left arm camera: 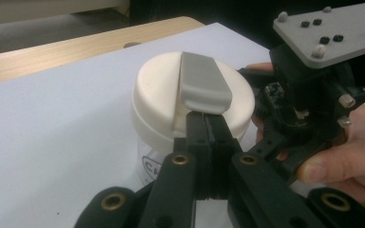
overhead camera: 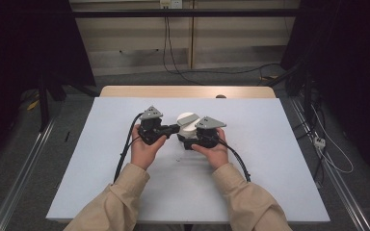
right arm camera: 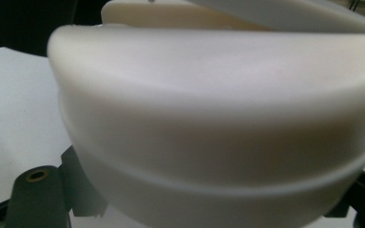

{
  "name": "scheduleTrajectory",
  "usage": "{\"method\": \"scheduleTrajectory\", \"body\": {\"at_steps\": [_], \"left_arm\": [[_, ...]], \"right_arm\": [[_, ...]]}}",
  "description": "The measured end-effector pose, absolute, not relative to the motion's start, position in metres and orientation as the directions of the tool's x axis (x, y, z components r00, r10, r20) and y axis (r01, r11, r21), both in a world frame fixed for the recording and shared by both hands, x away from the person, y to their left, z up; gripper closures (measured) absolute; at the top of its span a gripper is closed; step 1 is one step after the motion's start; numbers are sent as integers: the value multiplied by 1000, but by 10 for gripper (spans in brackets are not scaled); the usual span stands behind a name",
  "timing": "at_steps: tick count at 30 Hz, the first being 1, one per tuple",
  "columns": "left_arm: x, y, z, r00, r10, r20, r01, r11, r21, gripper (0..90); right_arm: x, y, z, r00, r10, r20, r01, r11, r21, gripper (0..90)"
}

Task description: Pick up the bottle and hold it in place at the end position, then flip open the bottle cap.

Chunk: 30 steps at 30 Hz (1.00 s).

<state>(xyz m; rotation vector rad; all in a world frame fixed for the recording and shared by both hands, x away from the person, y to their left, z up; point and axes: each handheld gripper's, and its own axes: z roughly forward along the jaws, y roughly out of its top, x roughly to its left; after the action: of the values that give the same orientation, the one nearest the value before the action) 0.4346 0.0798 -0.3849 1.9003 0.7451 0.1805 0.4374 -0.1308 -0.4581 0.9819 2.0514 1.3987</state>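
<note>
High view: we saw the white jar (overhead camera: 188, 126) standing upright near the middle of the white board (overhead camera: 101, 159), just beyond both hands. The left gripper (overhead camera: 173, 128) lay just left of the jar, the right gripper (overhead camera: 189, 140) just on its near right. In the left gripper view, we noted the jaws pressed flat together, clenched on nothing, tips touching the near end of the grey handle (left arm camera: 203, 81) across the jar's lid (left arm camera: 157, 95). In the right gripper view, the jar's wall sat between the spread jaws; whether they actually clamped it we could not tell.
</note>
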Motion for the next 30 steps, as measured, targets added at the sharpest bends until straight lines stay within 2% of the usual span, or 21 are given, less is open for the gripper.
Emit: {"method": "scheduleTrajectory", "body": {"at_steps": [30], "left_arm": [[443,75,-368,790,582,-191,403,-258,878,900]], "right_arm": [[438,-131,-458,-640,768,16,298,229,927,188]]}}
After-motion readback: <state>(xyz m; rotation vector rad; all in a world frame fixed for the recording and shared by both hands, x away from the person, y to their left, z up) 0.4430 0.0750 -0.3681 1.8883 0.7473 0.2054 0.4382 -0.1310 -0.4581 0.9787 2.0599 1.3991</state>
